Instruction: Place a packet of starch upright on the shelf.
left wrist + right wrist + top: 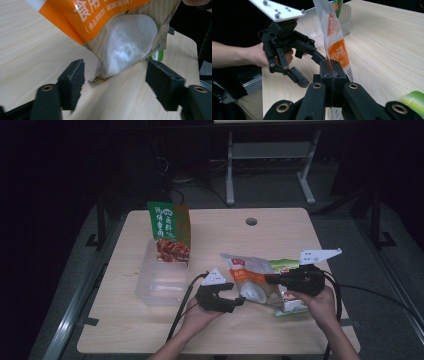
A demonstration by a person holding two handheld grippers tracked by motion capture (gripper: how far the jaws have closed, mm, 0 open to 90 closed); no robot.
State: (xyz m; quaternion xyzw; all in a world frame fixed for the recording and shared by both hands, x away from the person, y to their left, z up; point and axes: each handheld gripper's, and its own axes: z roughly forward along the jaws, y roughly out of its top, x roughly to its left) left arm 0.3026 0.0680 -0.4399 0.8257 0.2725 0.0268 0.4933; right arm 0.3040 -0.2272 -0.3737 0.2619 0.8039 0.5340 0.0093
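Right hand-held gripper pinches orange pouch edge.

Orange-and-white powder pouch lifted off table, tilted, pinched at edge

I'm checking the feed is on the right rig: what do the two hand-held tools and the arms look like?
Both are black two-jaw tools with blocky foam-like pads and brass-coloured pivot pins. The left tool and the right tool each carry a pale three-cornered plate and trail a black cable. The forearms are bare, with no sleeves in view.
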